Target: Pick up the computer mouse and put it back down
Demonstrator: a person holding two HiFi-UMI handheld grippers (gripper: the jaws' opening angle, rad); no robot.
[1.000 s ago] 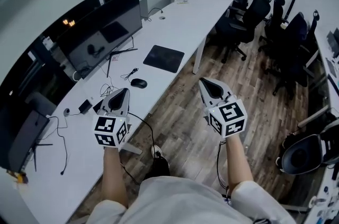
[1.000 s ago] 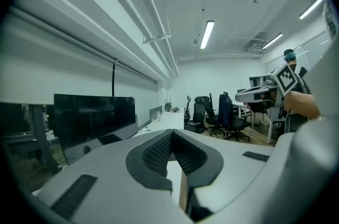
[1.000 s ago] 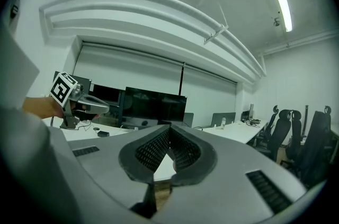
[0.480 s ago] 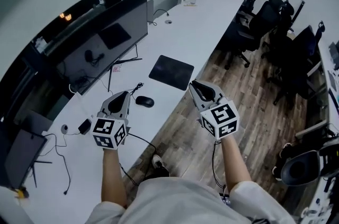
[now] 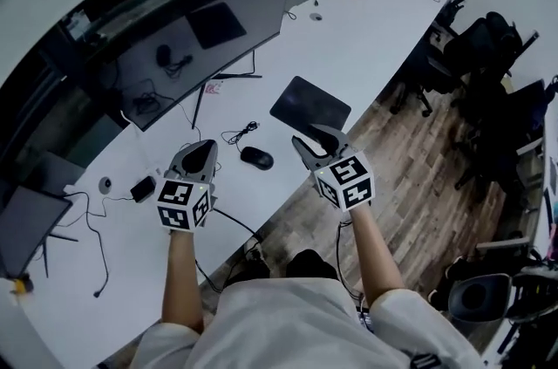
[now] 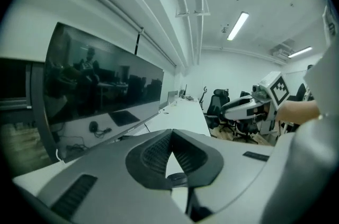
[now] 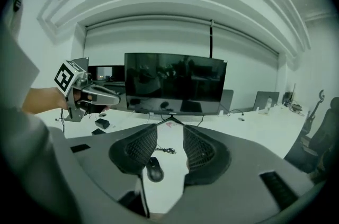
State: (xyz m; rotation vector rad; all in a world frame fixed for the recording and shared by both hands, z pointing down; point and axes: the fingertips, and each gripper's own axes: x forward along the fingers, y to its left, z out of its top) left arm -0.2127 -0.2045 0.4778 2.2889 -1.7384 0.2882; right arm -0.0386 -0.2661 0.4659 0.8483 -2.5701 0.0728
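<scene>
- Since a second ago, both hands have come in over the white desk (image 5: 366, 44), so the computer mouse (image 5: 256, 157) now lies between the two grippers in the head view.
- The right gripper (image 5: 315, 138) had its jaws pressed together before. Now they are opening, with nothing between them. Through the gap you can see the mouse a little way ahead on the desk.
- The left gripper (image 5: 205, 148) has its jaws pressed together and holds nothing. It hangs just to the left of the mouse.
- The mouse sits flat near the front edge of the desk. The black mouse pad (image 5: 309, 104) is close by but not touching it.
- I think the right gripper is getting ready to grab. The lift has not started yet.
</scene>
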